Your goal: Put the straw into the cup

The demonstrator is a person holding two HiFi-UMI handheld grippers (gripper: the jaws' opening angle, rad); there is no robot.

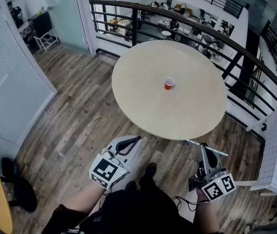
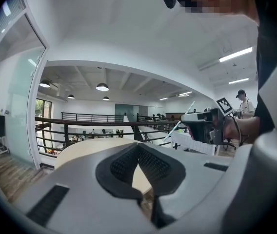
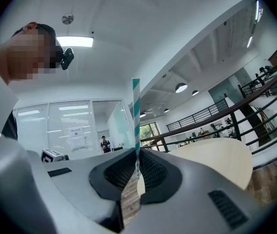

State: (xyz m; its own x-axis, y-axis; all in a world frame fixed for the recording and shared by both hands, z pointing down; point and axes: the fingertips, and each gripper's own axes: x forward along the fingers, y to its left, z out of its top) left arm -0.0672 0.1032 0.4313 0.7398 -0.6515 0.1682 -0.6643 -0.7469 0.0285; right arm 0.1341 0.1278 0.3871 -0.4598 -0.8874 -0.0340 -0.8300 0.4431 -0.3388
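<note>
The thin paper straw with teal and white stripes (image 3: 136, 123) is clamped in your right gripper (image 3: 136, 155), whose black ribbed pads (image 3: 150, 172) are pressed together on its lower part (only a short pale stub shows below the grip). In the right gripper view its long axis stands upright, crosswise to the jaws, and the long striped end points to 12 o'clock, well clear of the pads. In the head view the same straw lies roughly along the 9-to-3 line across the gripper's tip, the 3 o'clock end a little lower, just off the near edge of the round pale wooden table (image 1: 187, 111). The small red cup (image 1: 169, 83) stands upright near the middle of that table, mouth up, at about 12 o'clock from your two hands and well apart from the straw. Your left gripper (image 2: 137, 147) has its pad tips brought together with nothing between them, and through the gap below the tips only the tabletop shows. It sits at about 9 o'clock from the right gripper, over the wood-plank floor (image 1: 80, 126), near the table's near rim.
</note>
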